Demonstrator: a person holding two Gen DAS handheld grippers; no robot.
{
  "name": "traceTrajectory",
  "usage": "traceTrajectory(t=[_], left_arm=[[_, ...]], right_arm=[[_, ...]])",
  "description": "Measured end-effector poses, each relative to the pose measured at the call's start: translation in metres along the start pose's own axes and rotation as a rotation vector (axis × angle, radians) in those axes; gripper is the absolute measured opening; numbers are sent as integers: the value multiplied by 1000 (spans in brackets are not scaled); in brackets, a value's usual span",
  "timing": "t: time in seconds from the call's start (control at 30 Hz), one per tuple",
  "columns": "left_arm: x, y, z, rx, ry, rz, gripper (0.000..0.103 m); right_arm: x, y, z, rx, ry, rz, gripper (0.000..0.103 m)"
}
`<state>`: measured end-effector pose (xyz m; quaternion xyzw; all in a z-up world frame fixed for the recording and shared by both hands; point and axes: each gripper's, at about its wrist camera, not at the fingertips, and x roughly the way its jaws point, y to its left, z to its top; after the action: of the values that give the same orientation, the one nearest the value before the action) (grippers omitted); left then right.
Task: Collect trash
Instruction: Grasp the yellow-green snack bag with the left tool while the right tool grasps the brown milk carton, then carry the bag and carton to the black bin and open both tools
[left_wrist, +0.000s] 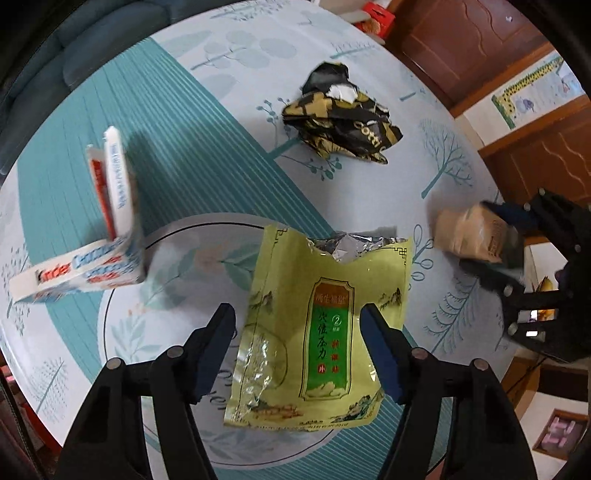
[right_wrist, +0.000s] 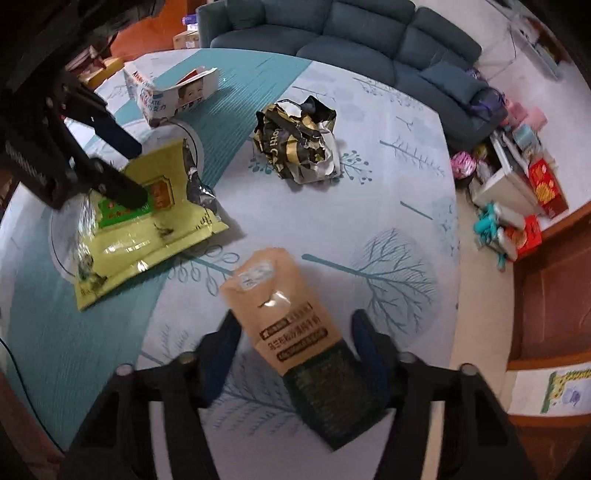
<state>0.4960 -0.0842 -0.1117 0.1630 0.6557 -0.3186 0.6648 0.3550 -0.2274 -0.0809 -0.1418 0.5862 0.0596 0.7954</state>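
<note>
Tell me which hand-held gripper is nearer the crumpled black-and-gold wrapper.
Too close to call. The left hand-held gripper straddles the yellow-green pouch, the right the tan pouch; the black-and-gold wrapper lies beyond both.

1. My left wrist camera looks steeply down, close over the yellow pouch (left_wrist: 317, 325); the right gripper (left_wrist: 517, 258) enters at three o'clock.
2. My right wrist camera looks down on the tan pouch (right_wrist: 284, 317); both views share the black crumpled bag (left_wrist: 340, 122) at twelve.

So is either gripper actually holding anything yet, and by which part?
Neither grips yet. The left gripper straddles the yellow-green packet mid-body, and the right gripper straddles the tan pouch's dark lower end; the pads sit apart from both.
</note>
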Motion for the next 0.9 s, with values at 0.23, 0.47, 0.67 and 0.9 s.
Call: traceTrajectory(t=[0.23,0.47,0.67,0.9], left_arm=[[16,-4,5,1,69,-30,19],[0,-27,-14,32,2,33,5],[-41,-56,-51,12,-139,77,4],[-100,-104,-97,-4,-321,123,3]], right_arm=[[-6,-3,-2,180,-20,34,37],[-24,-3,-18,399,-78,117,36],[-51,-1,-43,574,-154,176,36],[-92,2,-83,714,-231,263,36]])
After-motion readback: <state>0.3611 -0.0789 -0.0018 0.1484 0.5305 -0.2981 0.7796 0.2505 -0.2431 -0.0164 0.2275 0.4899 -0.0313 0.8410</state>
